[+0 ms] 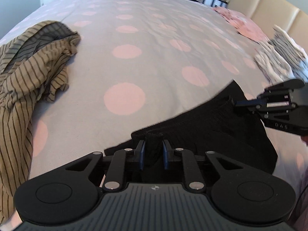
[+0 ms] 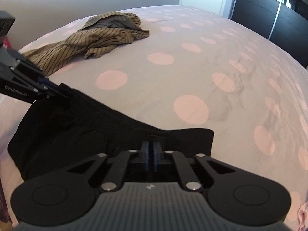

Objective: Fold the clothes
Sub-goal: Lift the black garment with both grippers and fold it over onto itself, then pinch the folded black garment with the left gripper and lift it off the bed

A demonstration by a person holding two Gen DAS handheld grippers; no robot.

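The black garment [image 1: 211,123] lies straight ahead of both tongs, with its ribbed waistband as the long axis, stretched from one pair to the other. The left tongs [image 1: 153,150] are clenched on a bunched fold of that band; in the left wrist view the band runs off up and to the right, where the right tongs [image 1: 233,102] bite its far end. From the right wrist view the same line shows in reverse: the right tongs [image 2: 153,152] are pressed tight on the band's edge just ahead of them, and the band climbs up and left to the left tongs [image 2: 57,91]. Neither hand is nearer; each holds its own end. The rest of the cloth hangs and drapes below the band, toward the person, over the spotted bed cover [image 2: 192,73].

My judgement is that the coming move turns on keeping this band taut and level while it is laid forward onto the bed.

Beyond the left tongs lies a crumpled striped shirt [image 2: 107,36]. Past the right tongs sits a pale striped pile [image 1: 281,55].

Readable writing: "GenRobot.AI" on the left tool's side, and "DAS" on the right tool's body.
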